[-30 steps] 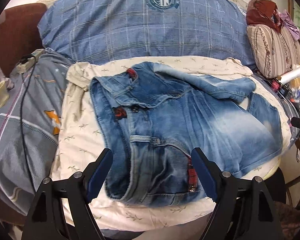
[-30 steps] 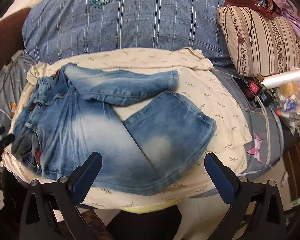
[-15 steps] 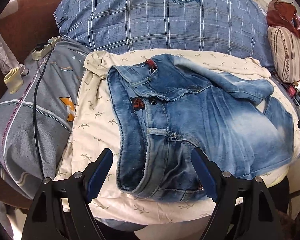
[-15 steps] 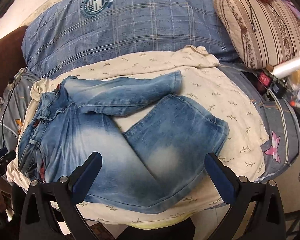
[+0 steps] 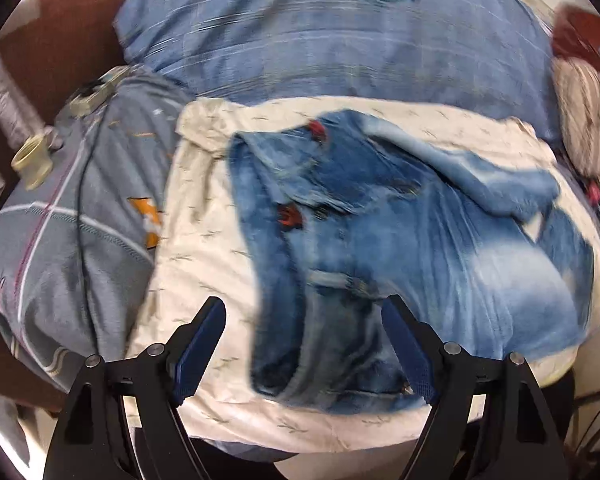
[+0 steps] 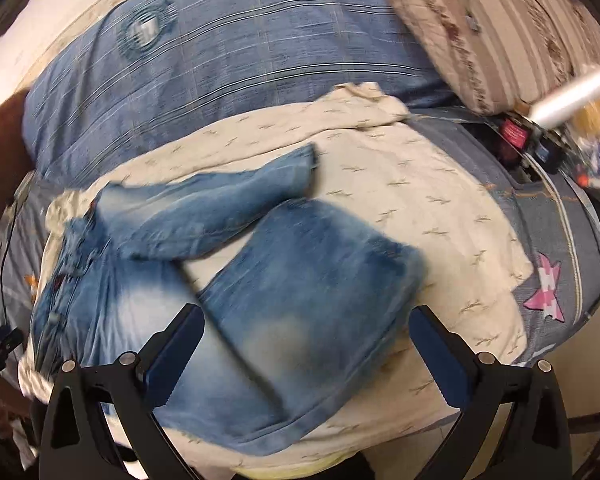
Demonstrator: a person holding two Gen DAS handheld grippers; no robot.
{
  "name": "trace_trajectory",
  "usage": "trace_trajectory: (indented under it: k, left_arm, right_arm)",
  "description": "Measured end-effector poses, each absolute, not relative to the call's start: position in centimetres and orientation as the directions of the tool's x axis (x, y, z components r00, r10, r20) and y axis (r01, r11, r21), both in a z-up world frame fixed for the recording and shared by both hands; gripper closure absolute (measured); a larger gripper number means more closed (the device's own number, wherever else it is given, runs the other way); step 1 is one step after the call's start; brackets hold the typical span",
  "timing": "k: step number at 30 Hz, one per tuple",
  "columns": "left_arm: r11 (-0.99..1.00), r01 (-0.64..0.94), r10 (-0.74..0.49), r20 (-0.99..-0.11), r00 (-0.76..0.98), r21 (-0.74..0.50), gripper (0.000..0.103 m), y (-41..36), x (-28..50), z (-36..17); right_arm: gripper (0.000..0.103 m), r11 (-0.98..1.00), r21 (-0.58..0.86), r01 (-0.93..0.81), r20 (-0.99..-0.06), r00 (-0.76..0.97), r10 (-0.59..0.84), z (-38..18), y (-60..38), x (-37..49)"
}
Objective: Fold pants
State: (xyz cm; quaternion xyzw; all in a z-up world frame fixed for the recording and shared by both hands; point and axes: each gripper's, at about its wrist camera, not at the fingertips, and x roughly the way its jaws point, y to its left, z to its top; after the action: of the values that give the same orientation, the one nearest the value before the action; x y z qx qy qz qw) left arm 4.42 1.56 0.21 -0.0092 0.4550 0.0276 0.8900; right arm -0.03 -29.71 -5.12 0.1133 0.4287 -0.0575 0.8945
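Blue faded jeans (image 5: pixel 400 248) lie crumpled on a cream patterned sheet (image 5: pixel 204 248) on the bed. The waistband is at the left, the legs run right. In the right wrist view the jeans (image 6: pixel 284 280) show one leg folded back across the far side and the other doubled over near me. My left gripper (image 5: pixel 304 344) is open and empty, hovering above the waistband end. My right gripper (image 6: pixel 304 348) is open and empty above the doubled leg. Both views are motion-blurred.
A big blue plaid pillow (image 5: pixel 332 36) lies behind the jeans. A striped cushion (image 6: pixel 512 28) sits at the far right, with bottles and clutter (image 6: pixel 556 120) below it. A grey quilt (image 5: pixel 68 232) with a black cable and a power strip lies at the left.
Both wrist views have shifted and blurred: the left gripper has kept moving over the waistband end, the right has come closer over the doubled leg. The jeans have not moved. Both grippers stay open.
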Motion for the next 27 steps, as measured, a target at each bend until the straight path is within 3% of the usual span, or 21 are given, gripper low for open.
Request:
trace_trajectory:
  k: [6,14,19,20,21,22,23,24,27]
  left_arm:
    - [0.978,-0.191,0.036,-0.830,0.556,-0.085,0.023,6.7,4.9,0.8]
    - [0.907,-0.190,-0.273,-0.868,0.414,-0.376,0.024,7.7,5.0,-5.3]
    - [0.907,-0.143,-0.322,-0.870,0.373,-0.397,0.024,6.2,6.7,-7.6]
    - [0.907,-0.137,-0.325,-0.870,0.371,-0.398,0.025,6.0,6.9,-7.9]
    - [0.904,-0.135,-0.334,-0.867,0.370,-0.406,0.030,5.8,7.0,-8.0]
    - [0.903,-0.131,-0.337,-0.865,0.372,-0.408,0.055,5.5,7.1,-8.0]
    - [0.909,-0.119,-0.333,-0.869,0.365,-0.399,0.085,5.2,7.2,-7.7]
    - [0.917,-0.096,-0.329,-0.870,0.368,-0.388,0.090,5.1,7.4,-7.1]
    - [0.920,-0.080,-0.318,-0.849,0.422,-0.384,0.090,4.7,7.2,-5.6]
  right_arm:
    - [0.001,0.914,0.225,0.337,-0.797,0.604,-0.026,-6.2,-35.7,0.9]
    - [0.001,0.883,0.294,0.366,-0.826,0.562,0.042,-9.6,-37.2,2.6]
    - [0.006,0.874,0.374,0.310,-0.806,0.575,0.140,-11.2,-36.0,3.3]
    - [0.011,0.876,0.384,0.292,-0.795,0.587,0.153,-11.4,-35.7,3.5]
    - [0.028,0.879,0.383,0.285,-0.790,0.593,0.152,-11.6,-35.5,3.7]
    - [0.060,0.881,0.372,0.291,-0.791,0.597,0.137,-11.7,-35.5,3.8]
    - [0.083,0.886,0.356,0.297,-0.788,0.605,0.113,-11.7,-35.5,3.8]
    - [0.098,0.888,0.357,0.289,-0.780,0.615,0.113,-11.5,-35.6,3.7]
    - [0.099,0.895,0.396,0.208,-0.671,0.730,0.127,-7.4,-37.1,1.5]
